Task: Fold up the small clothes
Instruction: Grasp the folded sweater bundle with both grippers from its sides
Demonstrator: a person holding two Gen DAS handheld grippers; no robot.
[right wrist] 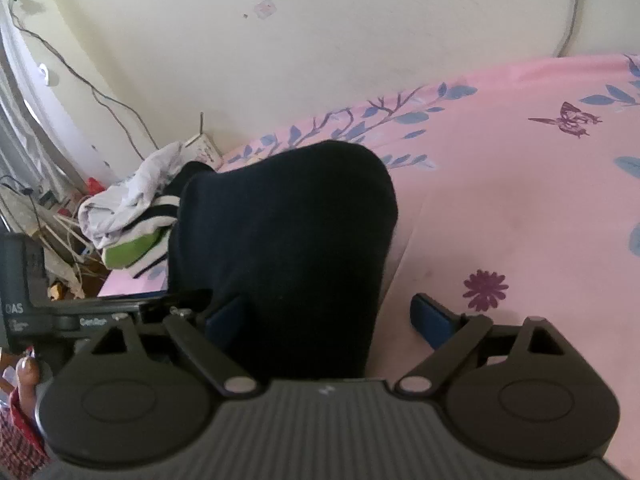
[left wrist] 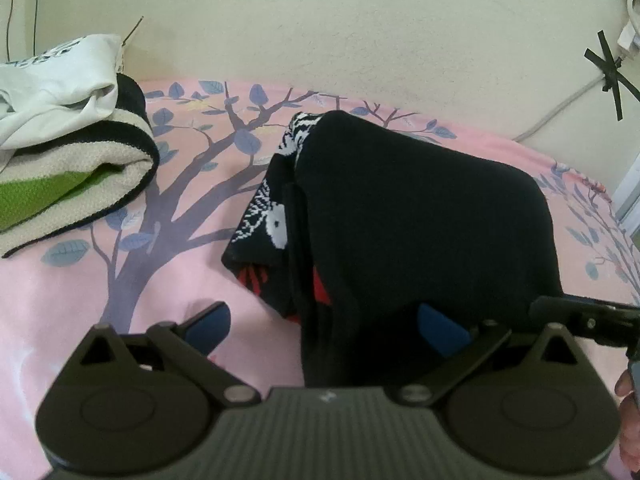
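The left gripper [left wrist: 324, 326] stands with its blue pads spread wide, and the black garment [left wrist: 420, 216] lies between them and just ahead, its near edge running down into the gap and against the right-hand pad [left wrist: 442, 330]; the left-hand pad [left wrist: 210, 326] sits apart from the cloth over the pink bedsheet [left wrist: 80, 312]. Nothing is pinched. A patterned layer in white and red [left wrist: 272, 220] shows from under the black fold on the gripper's left side. Farther off to the left of this gripper, near the cream wall [left wrist: 360, 32], rests a pile of other clothes: a white piece [left wrist: 56, 80] on top of a striped black, cream and green knit [left wrist: 72, 164]. At the right edge of the left wrist view, part of the other tool reaches in close to the garment's corner. The right gripper [right wrist: 332, 320] is likewise spread, with the black garment [right wrist: 288, 240] rising directly in front and covering most of its left-hand pad [right wrist: 226, 320], while the right-hand pad [right wrist: 434, 322] is bare over the bedsheet [right wrist: 520, 200]. Whether the cloth is lifted off the bed or only humped cannot be told. Beyond the garment, to this gripper's left, the same clothes pile [right wrist: 132, 216] sits at the bed's far corner
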